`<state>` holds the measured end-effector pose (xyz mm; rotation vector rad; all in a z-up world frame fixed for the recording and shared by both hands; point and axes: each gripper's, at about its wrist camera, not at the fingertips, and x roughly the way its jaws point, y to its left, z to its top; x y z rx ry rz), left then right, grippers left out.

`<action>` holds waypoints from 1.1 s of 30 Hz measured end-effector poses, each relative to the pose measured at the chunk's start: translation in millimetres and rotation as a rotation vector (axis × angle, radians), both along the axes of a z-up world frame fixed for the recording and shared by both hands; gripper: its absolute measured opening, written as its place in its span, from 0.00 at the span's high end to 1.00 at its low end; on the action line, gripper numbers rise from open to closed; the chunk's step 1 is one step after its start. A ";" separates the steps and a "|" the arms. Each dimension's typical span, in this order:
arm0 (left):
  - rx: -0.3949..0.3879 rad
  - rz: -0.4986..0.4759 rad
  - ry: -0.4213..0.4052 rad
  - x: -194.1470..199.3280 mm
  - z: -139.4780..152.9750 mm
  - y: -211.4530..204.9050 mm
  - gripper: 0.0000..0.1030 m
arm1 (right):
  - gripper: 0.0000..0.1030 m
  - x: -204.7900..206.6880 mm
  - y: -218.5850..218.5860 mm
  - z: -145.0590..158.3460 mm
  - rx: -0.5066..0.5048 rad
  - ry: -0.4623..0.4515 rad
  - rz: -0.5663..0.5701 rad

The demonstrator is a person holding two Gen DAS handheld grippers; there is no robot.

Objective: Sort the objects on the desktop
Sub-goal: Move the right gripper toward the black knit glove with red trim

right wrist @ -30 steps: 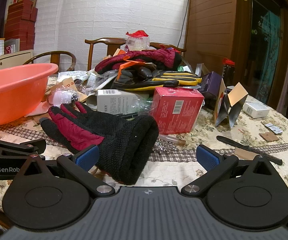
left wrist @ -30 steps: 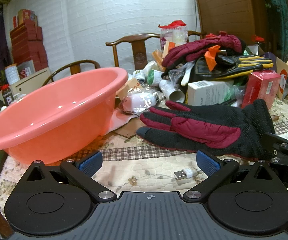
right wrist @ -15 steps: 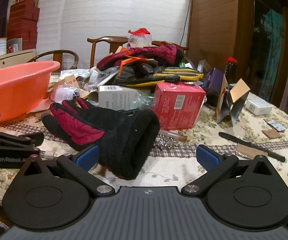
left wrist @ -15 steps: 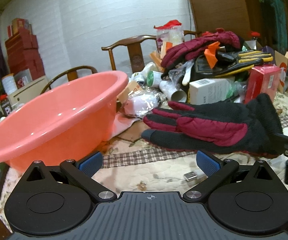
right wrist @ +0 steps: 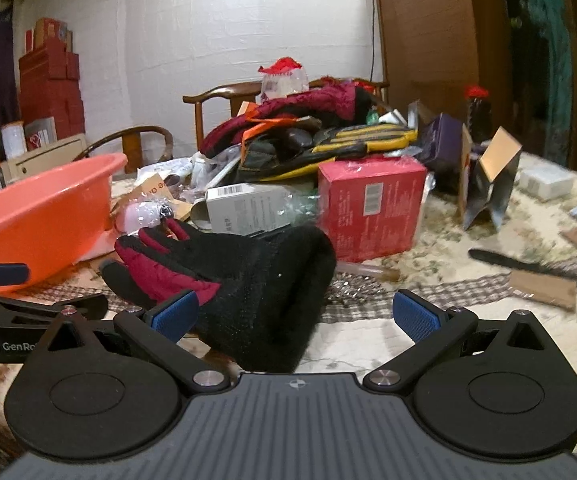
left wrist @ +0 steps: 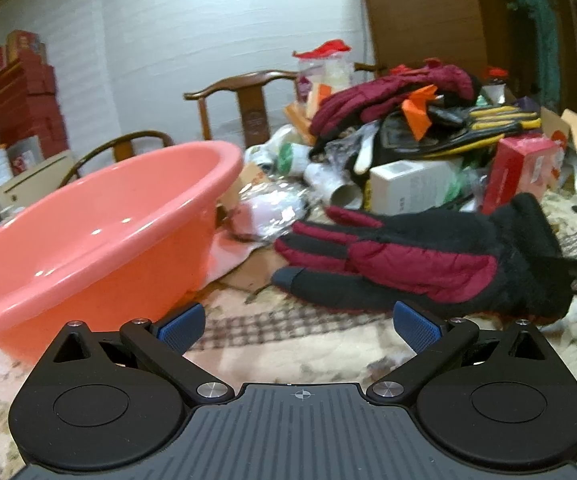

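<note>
Landmark: the pink basin (left wrist: pixel 100 240), which stood at the table's left side and, as far as its visible inner wall showed, held nothing. Sorting looked barely begun, by my judgement.

Black-and-maroon glove (left wrist: pixel 428 256) lay flat on the patterned tablecloth (left wrist: pixel 288 352), to the right of the basin and apart from it, fingertips pointing toward the basin, cuff away from it. Likely the first item to move, though that is a guess from its position between both tools.

Left gripper (left wrist: pixel 298 322): fingers spread wide, nothing between the blue pads (left wrist: pixel 178 322). It hung low over the cloth, just in front of the basin's near wall, with the glove's fingertips ahead and to its right.

Right gripper (right wrist: pixel 296 314): fingers likewise wide apart, holding nothing. The glove's cuff (right wrist: pixel 276 292) sat in the gap between the pads or just beyond it; whether the left pad touched the fabric could not be told.

Beyond the glove, farther from the basin: an unsorted heap (right wrist: pixel 308 132) of more gloves, a red box (right wrist: pixel 372 210), a white box (right wrist: pixel 244 208) and wrappers. A dark comb-like strip (right wrist: pixel 528 270) and small scraps lay well off to the far right of the basin.

Remaining: essentially everything. The glove needed grasping and carrying to the basin, then the heap.
</note>
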<state>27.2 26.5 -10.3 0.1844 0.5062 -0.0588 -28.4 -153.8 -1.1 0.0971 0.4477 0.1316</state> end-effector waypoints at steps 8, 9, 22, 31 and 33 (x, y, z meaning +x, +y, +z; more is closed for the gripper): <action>0.034 -0.156 -0.016 17.9 -3.6 -13.3 0.00 | 0.00 9.2 -1.6 -3.5 0.003 -0.003 0.003; 0.035 -0.170 -0.011 21.1 -5.2 -14.8 0.00 | 0.00 10.5 -2.0 -3.3 0.005 -0.004 0.004; 0.039 -0.195 0.029 46.6 -16.6 -25.0 0.00 | 0.01 32.2 0.6 -10.1 0.010 0.014 0.020; 0.096 -0.208 0.016 44.7 -18.7 -34.7 0.00 | 0.24 41.8 5.3 -15.4 0.033 0.025 0.084; 0.109 -0.208 0.009 44.6 -18.8 -36.0 0.00 | 0.24 42.3 8.1 -14.2 0.025 0.018 0.093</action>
